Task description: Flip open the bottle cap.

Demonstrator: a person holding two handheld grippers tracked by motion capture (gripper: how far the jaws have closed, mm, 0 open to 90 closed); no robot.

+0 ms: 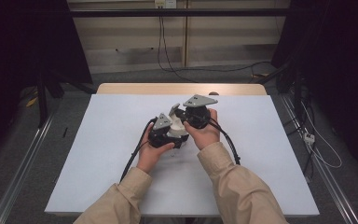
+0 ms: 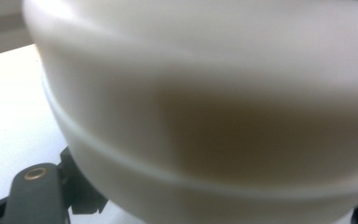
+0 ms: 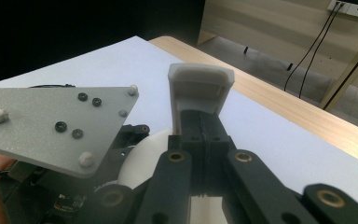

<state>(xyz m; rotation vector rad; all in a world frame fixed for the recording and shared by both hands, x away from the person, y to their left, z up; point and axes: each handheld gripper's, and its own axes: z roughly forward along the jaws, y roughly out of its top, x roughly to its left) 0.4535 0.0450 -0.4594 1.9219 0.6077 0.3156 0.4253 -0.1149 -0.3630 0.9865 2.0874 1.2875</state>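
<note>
A white round container [image 1: 175, 128] is being held just above the middle of the white table [image 1: 98, 154], gripped from both sides. The left gripper [image 1: 168, 133] is seen clamped nearly closed on its wall [image 2: 214, 116]. The right gripper [image 3: 205, 135] is pressed together on a grey-white flap [image 3: 200, 88], apparently the flip cap. An opening or closing step is judged to be in hand; next, a steady hinge pull is called for while the body is braced.

L gripper [image 1: 168, 133] left of R gripper [image 1: 179, 116]
</note>
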